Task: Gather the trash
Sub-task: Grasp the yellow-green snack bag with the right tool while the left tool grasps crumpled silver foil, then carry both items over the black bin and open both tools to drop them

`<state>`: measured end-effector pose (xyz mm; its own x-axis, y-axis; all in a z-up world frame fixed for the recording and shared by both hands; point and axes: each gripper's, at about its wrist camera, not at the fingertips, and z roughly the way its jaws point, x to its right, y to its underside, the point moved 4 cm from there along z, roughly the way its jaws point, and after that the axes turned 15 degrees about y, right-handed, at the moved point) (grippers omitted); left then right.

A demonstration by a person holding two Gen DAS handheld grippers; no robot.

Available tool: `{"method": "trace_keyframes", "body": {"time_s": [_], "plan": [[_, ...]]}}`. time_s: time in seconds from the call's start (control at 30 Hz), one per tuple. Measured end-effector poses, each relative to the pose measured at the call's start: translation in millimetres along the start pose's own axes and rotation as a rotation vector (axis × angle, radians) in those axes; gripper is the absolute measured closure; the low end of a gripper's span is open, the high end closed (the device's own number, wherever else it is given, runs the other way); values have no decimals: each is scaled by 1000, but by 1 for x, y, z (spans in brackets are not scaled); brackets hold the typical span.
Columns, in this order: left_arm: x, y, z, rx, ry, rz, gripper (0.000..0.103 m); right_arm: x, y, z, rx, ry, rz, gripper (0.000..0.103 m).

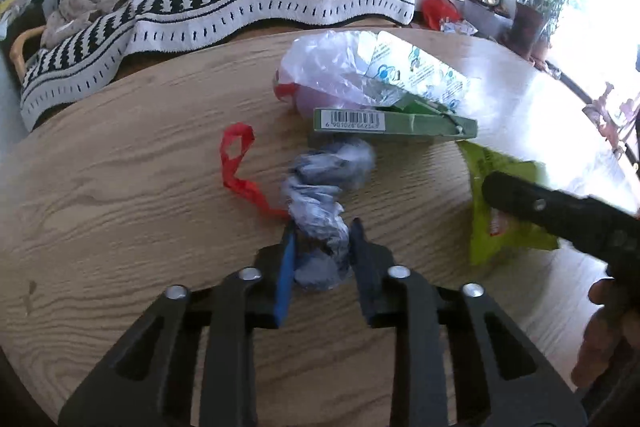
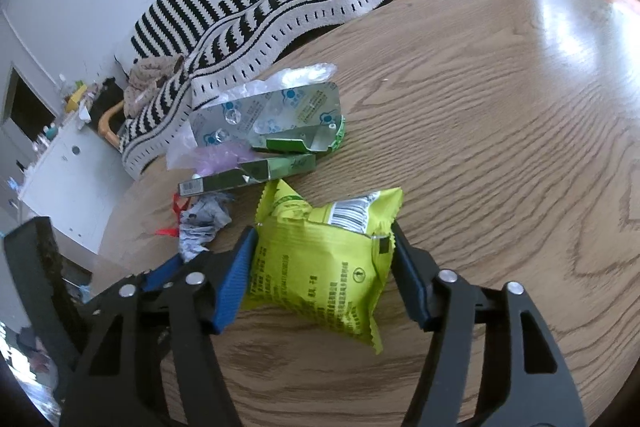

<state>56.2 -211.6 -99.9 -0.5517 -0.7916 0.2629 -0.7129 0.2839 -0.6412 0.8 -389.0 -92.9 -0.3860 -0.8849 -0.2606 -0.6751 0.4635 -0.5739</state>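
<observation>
Lying between the left tongs (image 1: 322, 227), the grey wrapper (image 1: 320, 195) stretches straight ahead.

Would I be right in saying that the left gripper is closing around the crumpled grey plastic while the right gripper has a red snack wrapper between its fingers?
Not quite: the snack wrapper between the right gripper's fingers is lime green, as the right wrist view shows. The left gripper does have the crumpled grey plastic between its fingers.
</observation>
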Motion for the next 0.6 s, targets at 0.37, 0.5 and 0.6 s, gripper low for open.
{"method": "trace_keyframes", "body": {"time_s": [0.37, 0.5, 0.6], "plan": [[16, -2, -30, 61, 56, 30, 82, -4, 0, -9, 67, 18, -28, 51], [14, -4, -31, 62, 64, 17, 82, -3, -1, -10, 77, 20, -23, 51], [15, -6, -33, 68, 66, 15, 82, -2, -2, -12, 85, 1, -10, 51]]}}
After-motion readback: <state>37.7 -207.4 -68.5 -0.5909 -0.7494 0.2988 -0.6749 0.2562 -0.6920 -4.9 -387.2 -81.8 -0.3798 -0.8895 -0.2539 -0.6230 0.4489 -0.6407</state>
